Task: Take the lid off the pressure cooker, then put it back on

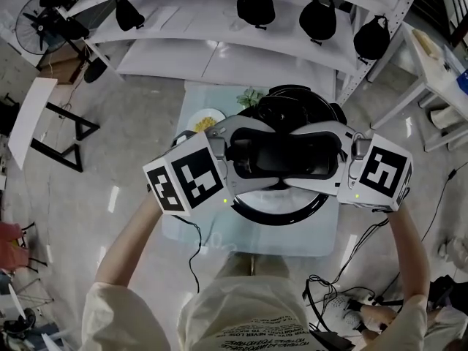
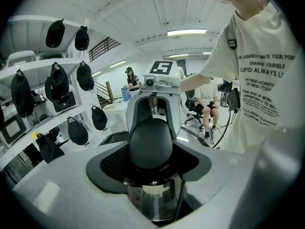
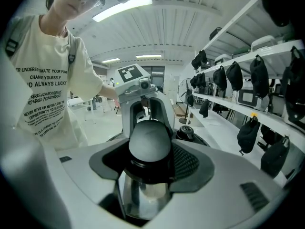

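- Room: glossy grey floor (image 1: pixel 110 145). A white shelving rack (image 1: pixel 183 57) hung with black caps (image 1: pixel 255 4) stands beyond the fingers.
- A small pale-blue-topped bench (image 1: pixel 316 237) lies below both pairs of fingers.
- Left gripper (image 1: pixel 245 158): its white fingers (image 2: pixel 57 190) stand wide, clamped on one domed black handle end of the round black pressure cooker lid (image 1: pixel 284 159).
- Right gripper (image 1: pixel 330 158): its fingers (image 3: pixel 228 185) stand equally wide, gripping the opposite handle end.
- The lid hangs between the two pairs of fingers, clear of the bench.
- The black cooker pot (image 1: pixel 296 99) sits on the bench just beyond the fingers.
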Demonstrator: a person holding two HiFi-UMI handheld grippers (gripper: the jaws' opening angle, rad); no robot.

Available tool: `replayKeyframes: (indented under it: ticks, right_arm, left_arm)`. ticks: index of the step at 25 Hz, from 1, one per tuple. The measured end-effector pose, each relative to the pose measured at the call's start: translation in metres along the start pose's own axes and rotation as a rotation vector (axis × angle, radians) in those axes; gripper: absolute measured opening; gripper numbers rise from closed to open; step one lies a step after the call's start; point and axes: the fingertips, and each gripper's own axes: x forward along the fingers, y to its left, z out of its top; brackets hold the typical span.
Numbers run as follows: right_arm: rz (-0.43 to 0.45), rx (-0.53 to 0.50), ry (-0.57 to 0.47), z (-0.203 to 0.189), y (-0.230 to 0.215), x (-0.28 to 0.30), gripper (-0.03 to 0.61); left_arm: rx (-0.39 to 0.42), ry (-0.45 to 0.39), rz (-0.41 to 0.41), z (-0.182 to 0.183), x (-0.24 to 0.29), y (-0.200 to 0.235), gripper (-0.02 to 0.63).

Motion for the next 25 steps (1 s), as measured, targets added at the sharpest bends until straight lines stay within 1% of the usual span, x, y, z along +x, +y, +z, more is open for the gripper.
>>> replayKeyframes:
  ticks: [5, 12, 25]
  right_arm:
    - [-0.015, 0.025, 0.01, 0.009, 0.026, 0.013, 0.273]
    - [-0.022, 0.032, 0.016, 0.013, 0.062, 0.03, 0.273]
    - [0.001, 0.035, 0.043, -0.001, 0.122, 0.058, 0.273]
  left_arm:
    - [0.006, -0.001, -0.011, -0.006, -0.018, -0.025, 0.287]
    - [0.011, 0.006, -0.022, -0.018, -0.035, -0.06, 0.287]
    - [-0.017, 0.034, -0.033, -0.047, -0.045, -0.119, 0.287]
